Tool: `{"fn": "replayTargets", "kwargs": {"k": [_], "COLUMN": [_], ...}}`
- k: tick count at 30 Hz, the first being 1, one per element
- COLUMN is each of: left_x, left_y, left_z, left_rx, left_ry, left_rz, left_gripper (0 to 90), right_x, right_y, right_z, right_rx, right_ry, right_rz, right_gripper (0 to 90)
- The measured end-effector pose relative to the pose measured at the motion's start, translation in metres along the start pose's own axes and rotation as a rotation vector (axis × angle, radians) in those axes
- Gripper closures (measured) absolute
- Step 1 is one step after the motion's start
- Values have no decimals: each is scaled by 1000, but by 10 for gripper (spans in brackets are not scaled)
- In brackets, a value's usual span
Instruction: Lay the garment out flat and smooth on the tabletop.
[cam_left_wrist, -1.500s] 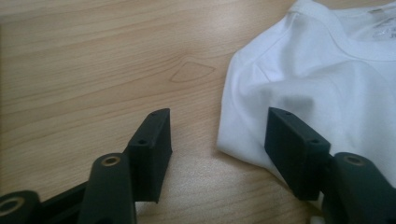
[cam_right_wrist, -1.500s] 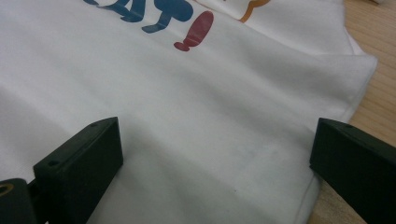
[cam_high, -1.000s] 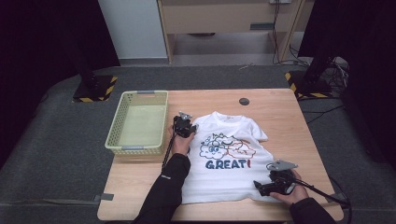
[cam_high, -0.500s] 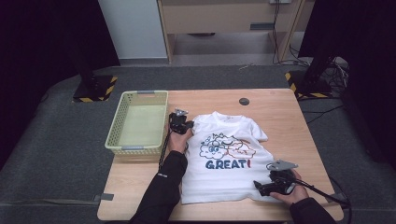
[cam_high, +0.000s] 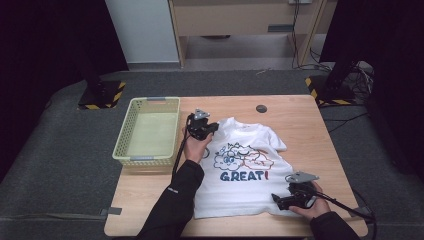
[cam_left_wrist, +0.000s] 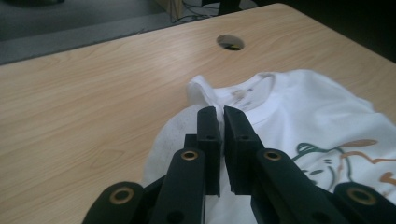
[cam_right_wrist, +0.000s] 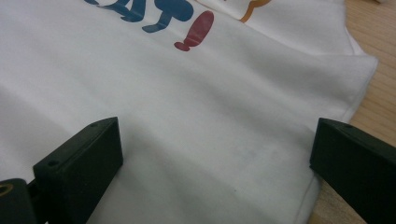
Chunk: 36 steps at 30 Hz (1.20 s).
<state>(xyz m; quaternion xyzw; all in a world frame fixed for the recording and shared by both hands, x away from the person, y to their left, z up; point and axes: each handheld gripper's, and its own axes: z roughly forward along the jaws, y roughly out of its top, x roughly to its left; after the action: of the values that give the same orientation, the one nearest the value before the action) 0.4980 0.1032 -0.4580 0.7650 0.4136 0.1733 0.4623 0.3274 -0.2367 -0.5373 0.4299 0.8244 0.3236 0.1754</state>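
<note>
Moved: left gripper (cam_high: 210, 128) lifted, jaws pinching white printed cotton T-shirt (cam_high: 252, 187) sleeve.
Right gripper (cam_high: 278, 199): jaws spread over hem.
Risk: thin fabric slipping free.

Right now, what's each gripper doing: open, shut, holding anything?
Left gripper: shut on the T-shirt, pinching a fold of cloth at the shoulder.
Right gripper: open, jaws wide apart over the hem, holding nothing.

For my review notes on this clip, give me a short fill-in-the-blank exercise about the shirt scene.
1. The white printed T-shirt lies on the wooden table and reads ____ in blue letters.
2. The left tongs are ____ on the shirt's sleeve.
3. The right tongs stand ____ over the hem.
4. The pale green plastic basket holds ____.

Missing words: GREAT; shut; open; nothing
</note>
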Motion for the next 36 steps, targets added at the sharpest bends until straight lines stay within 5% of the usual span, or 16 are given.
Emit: {"fn": "replayTargets", "kwargs": {"k": [6,19,26,29,36], "left_x": [-27,-67,-64,-59,-44], "left_y": [6,-11,-23,-23,-12], "left_z": [8,44,57,53,38], "left_rx": [16,104,152,147,72], "left_ry": [-46,-100,-177,-177,-100], "left_rz": [52,116,101,102,131], "left_gripper": [859,857,762,693,469], "right_x": [0,0,0,0,0], "right_y": [0,0,0,0,0], "right_z": [0,0,0,0,0], "right_rx": [0,2,1,1,3], "right_ry": [0,2,2,1,3], "right_rz": [-1,-2,-2,-5,-3], "right_gripper": [26,25,25,25,25]}}
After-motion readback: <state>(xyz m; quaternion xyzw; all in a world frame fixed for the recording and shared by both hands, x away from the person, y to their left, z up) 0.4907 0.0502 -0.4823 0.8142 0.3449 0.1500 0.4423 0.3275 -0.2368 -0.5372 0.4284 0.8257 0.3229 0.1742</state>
